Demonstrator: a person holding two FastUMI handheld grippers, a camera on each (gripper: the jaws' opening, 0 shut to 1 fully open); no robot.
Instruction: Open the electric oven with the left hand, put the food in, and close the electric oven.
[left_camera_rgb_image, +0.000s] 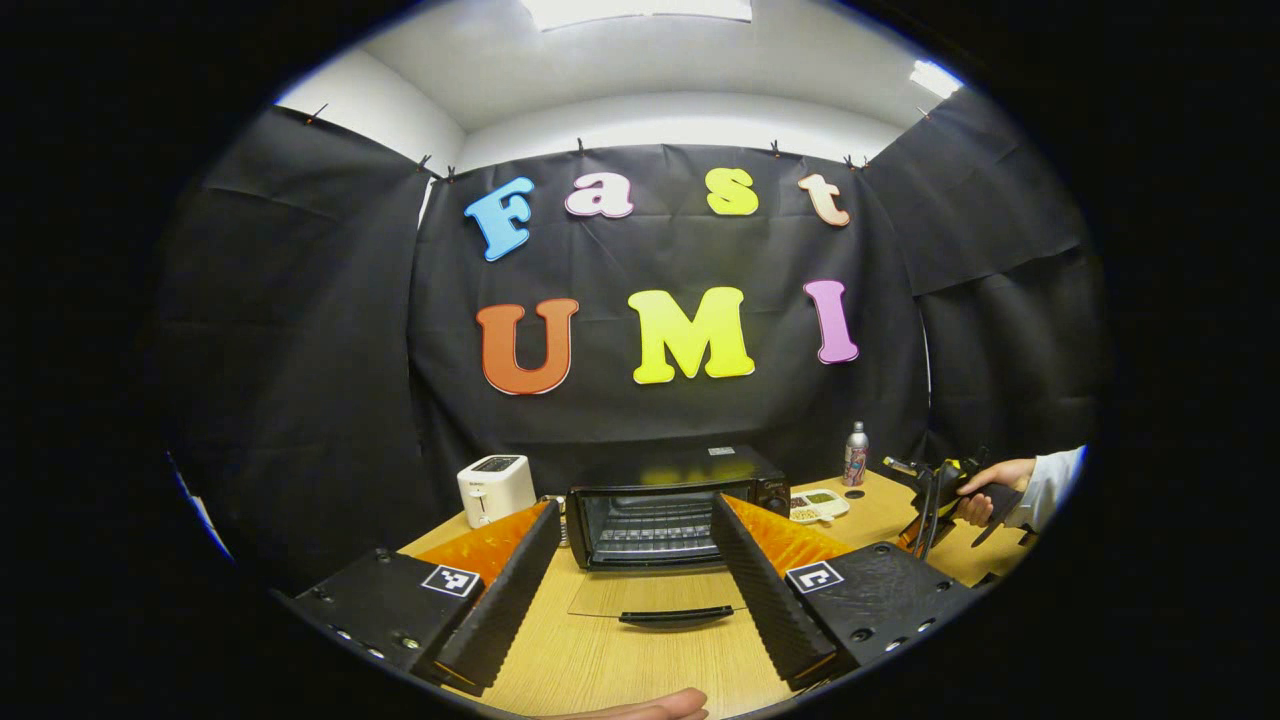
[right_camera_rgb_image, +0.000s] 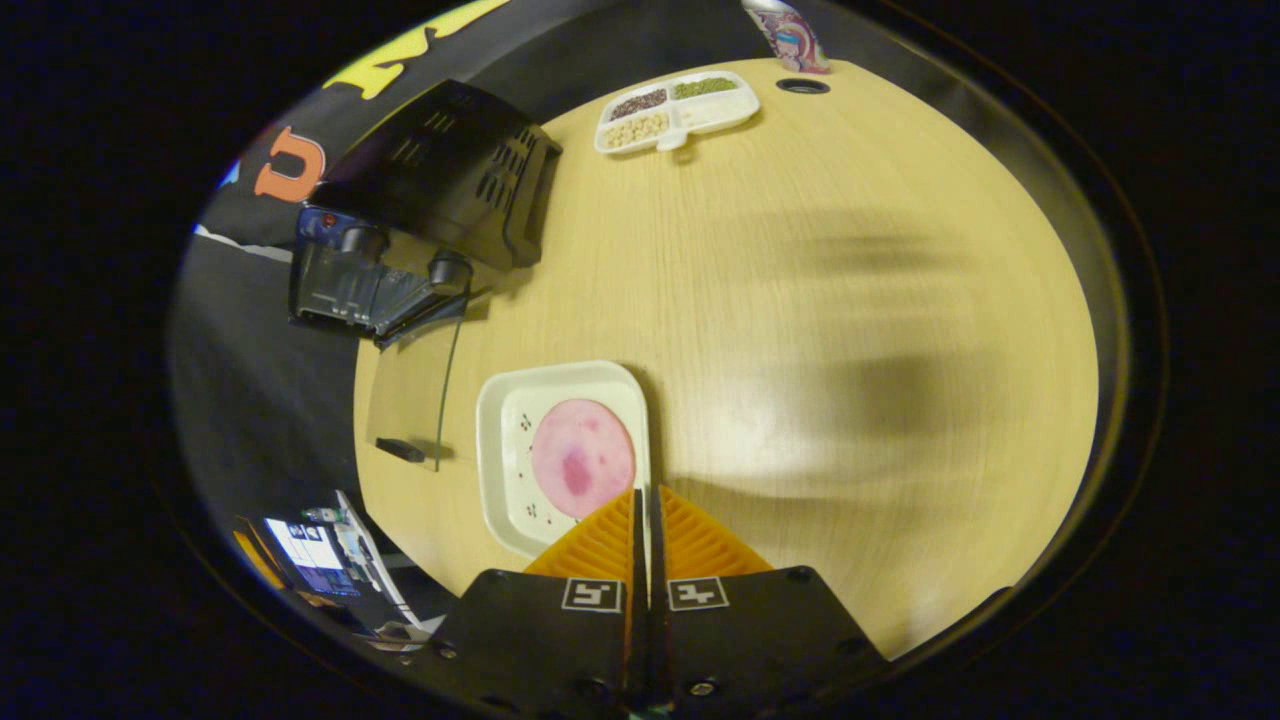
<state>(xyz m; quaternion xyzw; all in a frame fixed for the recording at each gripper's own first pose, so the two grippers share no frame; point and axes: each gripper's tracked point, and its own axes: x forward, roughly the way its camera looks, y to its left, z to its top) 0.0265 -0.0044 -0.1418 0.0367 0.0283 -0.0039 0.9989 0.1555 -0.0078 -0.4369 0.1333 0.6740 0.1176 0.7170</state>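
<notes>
The oven (left_camera_rgb_image: 665, 510) stands at the back of the surface (left_camera_rgb_image: 640, 650), near the far edge, and its glass door (left_camera_rgb_image: 655, 600) lies flat open toward the front, with the black handle (left_camera_rgb_image: 675, 616) at the front end of the door. Inside, the wire rack (left_camera_rgb_image: 650, 530) is visible. A white toaster (left_camera_rgb_image: 496, 488) stands just left of the oven. On the other side, a small divided tray (left_camera_rgb_image: 818, 504) with grains lies close to the oven, and a can (left_camera_rgb_image: 856, 453) stands behind it near the back edge. Nothing lies between the open door and the front edge.

The left tool (left_camera_rgb_image: 630, 585) hangs above the front of the surface, its two fingers spread wide, with the oven and the door showing between them. It holds nothing and touches nothing.

In the right gripper view, a white plate (right_camera_rgb_image: 497, 440) lies near the left edge of the surface, in front of the open door, and a round pink slice of food (right_camera_rgb_image: 583, 457) rests on it. The right tool (right_camera_rgb_image: 645, 515) has its orange fingers pressed together on the near rim of the plate, right at the edge of the slice. In the left gripper view a hand (left_camera_rgb_image: 985, 490) in a white sleeve holds this tool at the right side.
</notes>
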